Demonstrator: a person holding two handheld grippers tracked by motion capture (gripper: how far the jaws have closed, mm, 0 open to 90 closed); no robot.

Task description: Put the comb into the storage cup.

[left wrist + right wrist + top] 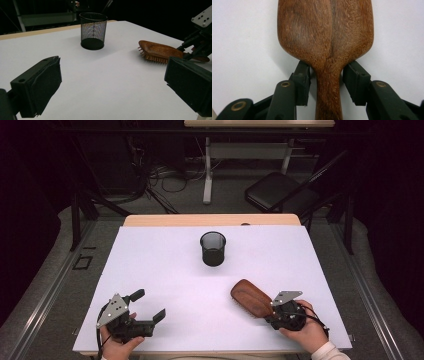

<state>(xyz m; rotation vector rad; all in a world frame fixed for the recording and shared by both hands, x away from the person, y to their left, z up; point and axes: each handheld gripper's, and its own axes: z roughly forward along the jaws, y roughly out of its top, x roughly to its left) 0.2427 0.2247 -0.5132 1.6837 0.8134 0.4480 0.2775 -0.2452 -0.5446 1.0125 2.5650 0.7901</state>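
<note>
A brown wooden hairbrush (251, 298) lies bristles down on the white table, its handle pointing to the near right. My right gripper (326, 82) straddles the handle (329, 100) just below the head. Its jaws stand close on either side, with a thin dark gap showing at the left pad (302, 82). The same brush (160, 50) and the right gripper (200, 45) also appear in the left gripper view. At the near left my left gripper (148, 306) rests on the table, open wide with nothing between its fingers. A black mesh cup (213, 248) stands upright, far centre.
The white board (165, 270) covers the table and ends close behind both hands. The wooden table edge (210, 220) shows at the back. A black chair (280, 192) and cables stand on the floor beyond.
</note>
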